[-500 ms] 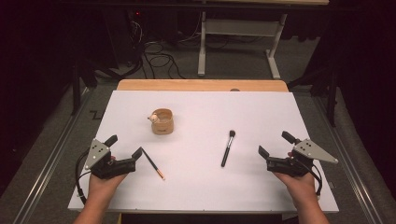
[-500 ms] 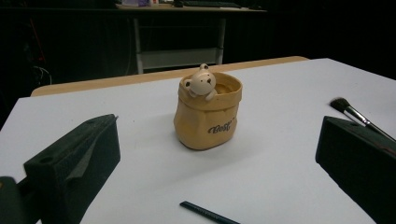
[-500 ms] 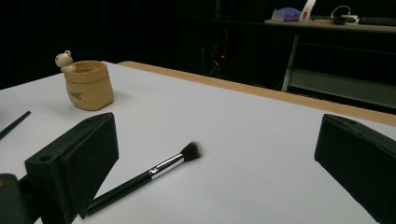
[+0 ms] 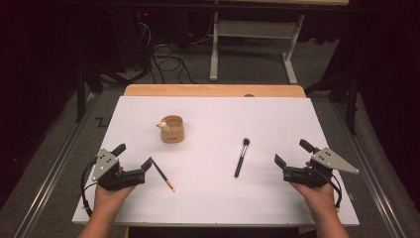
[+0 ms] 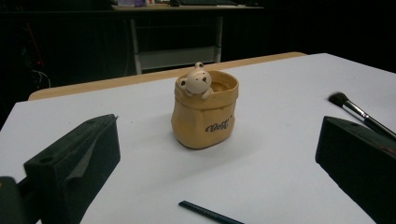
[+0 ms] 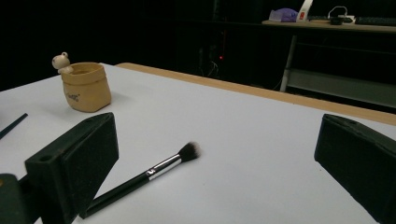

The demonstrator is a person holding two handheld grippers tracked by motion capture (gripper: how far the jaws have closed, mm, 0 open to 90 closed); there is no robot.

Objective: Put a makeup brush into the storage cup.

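The left gripper rests low at the near left of the white table, jaws spread wide and empty; the right gripper mirrors it at the near right, equally wide and empty. Ahead of the left gripper and a little inward stands the tan bear cup. The makeup brush lies just inward of the right gripper, nearer that hand, long axis running away from the person, bristles far. The dark pencil lies beside the left jaws, slanting towards the person.
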